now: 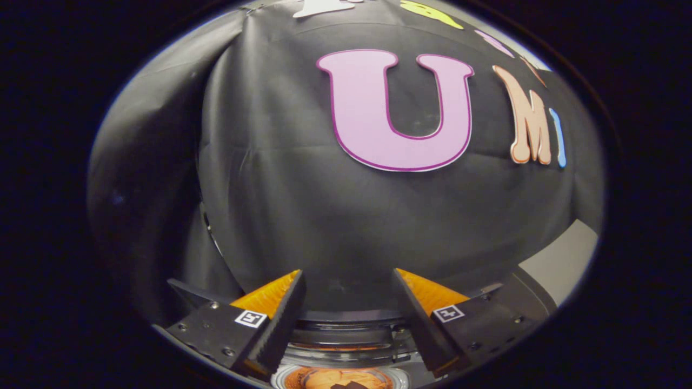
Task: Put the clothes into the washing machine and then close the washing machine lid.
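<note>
My gripper [347,272] is open, its two fingers spread wide with nothing between them, pointing at the black cloth wall. Below and between the finger bases lies the top of the washing machine [346,346], with a round rim and what looks like a clear lid part [340,334] standing behind the opening. Inside the round opening I see orange fabric [319,378] with a small dark patch on it. Whether the lid is fully raised I cannot tell, since the fingers hide its sides.
The black cloth wall [346,216] hangs close ahead, beyond the fingers. A pale flat surface [565,262] shows past the right finger. A fold in the cloth [203,189] runs down beyond the left finger.
</note>
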A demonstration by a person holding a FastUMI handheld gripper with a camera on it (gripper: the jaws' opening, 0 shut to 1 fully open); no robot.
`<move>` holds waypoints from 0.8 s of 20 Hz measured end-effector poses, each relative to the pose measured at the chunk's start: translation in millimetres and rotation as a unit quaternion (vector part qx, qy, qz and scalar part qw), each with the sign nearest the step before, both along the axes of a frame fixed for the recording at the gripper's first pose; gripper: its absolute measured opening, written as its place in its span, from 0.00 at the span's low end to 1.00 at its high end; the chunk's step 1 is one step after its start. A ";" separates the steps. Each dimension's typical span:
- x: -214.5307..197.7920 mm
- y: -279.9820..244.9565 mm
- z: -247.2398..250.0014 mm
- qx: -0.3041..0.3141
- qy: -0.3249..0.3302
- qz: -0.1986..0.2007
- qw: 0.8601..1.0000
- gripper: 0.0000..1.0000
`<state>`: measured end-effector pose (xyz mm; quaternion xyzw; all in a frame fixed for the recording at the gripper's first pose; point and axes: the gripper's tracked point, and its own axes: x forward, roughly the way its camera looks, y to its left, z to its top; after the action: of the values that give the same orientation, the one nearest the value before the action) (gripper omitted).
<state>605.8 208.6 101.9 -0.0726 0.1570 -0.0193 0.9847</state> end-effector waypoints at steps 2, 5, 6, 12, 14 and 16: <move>-2.4 1.3 -3.3 -0.002 0.026 0.004 1.000 0.96; -6.0 1.5 -3.6 0.003 0.049 0.010 0.999 0.96; -4.6 1.1 -3.1 0.004 0.051 0.010 0.999 0.96; -18.6 0.4 -4.7 0.003 0.067 0.008 0.998 0.96; -21.2 -0.2 -4.4 0.003 0.073 0.009 0.997 0.96; -24.4 -1.8 -3.9 0.003 0.074 0.010 0.997 0.96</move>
<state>581.4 206.8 98.0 -0.0721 0.2284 -0.0036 0.9709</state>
